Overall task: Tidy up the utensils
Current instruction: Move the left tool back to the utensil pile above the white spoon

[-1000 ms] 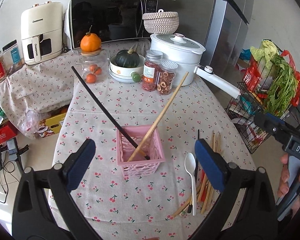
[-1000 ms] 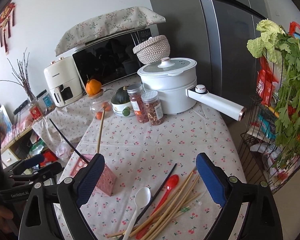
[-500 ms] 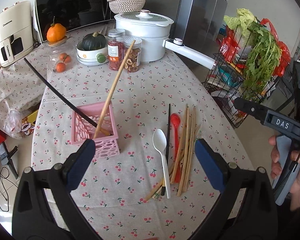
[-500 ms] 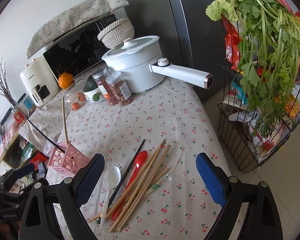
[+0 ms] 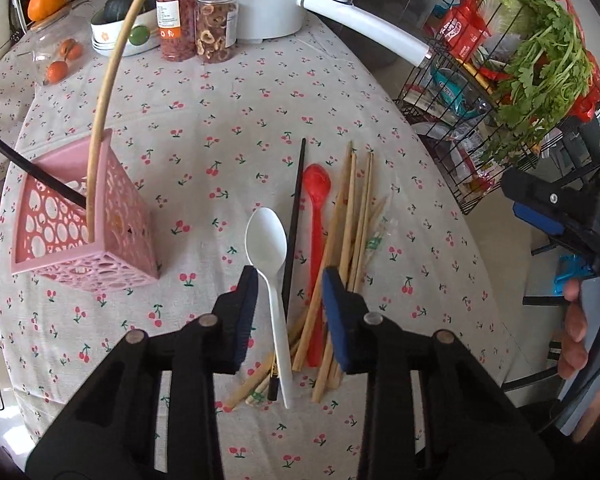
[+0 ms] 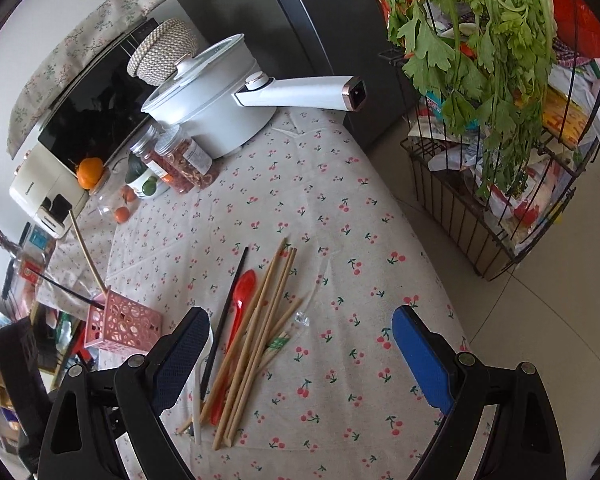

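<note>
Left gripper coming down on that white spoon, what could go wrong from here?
1. The left gripper straddles the white spoon, but the black chopstick lies right against it and between the fingers, so closing may pinch both.
2. The spoon's handle overlaps the wooden chopsticks; lifting it could drag or scatter them.
3. The pink basket already holds two long chopsticks leaning outward, so dropping the spoon in carelessly might tip it.

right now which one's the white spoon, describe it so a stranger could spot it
On the cherry-print tablecloth, right of the pink basket, lies a loose pile of utensils. The white spoon is its leftmost piece, beside the black chopstick. It is the only white utensil; the other spoon is red.
</note>
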`<action>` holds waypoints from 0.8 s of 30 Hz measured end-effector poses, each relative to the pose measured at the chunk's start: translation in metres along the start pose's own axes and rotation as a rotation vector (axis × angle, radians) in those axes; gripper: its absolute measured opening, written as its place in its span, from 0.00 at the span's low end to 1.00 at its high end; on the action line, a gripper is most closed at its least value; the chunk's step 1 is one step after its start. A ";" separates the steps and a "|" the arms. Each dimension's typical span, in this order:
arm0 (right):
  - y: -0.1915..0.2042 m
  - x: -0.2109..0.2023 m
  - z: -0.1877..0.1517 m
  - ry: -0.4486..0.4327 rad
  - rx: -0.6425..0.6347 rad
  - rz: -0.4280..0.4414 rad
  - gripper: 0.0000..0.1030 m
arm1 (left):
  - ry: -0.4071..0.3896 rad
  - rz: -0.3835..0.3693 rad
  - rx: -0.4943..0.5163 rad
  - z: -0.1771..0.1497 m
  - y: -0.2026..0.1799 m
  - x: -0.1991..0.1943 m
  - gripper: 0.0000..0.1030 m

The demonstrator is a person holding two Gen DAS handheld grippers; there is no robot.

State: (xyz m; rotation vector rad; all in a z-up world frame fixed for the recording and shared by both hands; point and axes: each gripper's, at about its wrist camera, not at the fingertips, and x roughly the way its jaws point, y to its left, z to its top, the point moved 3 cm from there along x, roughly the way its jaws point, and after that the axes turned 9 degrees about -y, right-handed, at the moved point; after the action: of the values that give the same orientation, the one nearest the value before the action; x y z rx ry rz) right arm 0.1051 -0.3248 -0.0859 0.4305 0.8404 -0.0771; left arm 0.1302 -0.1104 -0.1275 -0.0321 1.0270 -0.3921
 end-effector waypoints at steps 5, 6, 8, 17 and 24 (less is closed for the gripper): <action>0.001 0.002 0.000 0.011 -0.022 0.003 0.91 | 0.019 0.074 0.014 0.004 0.004 0.027 0.25; 0.001 0.002 0.000 0.013 -0.023 0.005 0.91 | 0.024 0.089 0.014 0.004 0.007 0.032 0.24; 0.000 0.004 0.000 0.020 -0.021 0.004 0.91 | 0.034 0.115 0.012 0.003 0.011 0.041 0.22; -0.002 0.017 -0.001 0.047 -0.026 -0.022 0.91 | 0.032 0.085 0.010 0.002 0.020 0.053 0.02; -0.004 0.028 -0.003 0.069 -0.022 -0.052 0.91 | -0.077 0.060 0.054 0.012 0.011 0.017 0.00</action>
State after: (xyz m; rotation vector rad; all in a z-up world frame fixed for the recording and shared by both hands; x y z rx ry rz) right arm 0.1209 -0.3245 -0.1099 0.3923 0.9198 -0.1019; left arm 0.1508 -0.1080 -0.1374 0.0315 0.9393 -0.3609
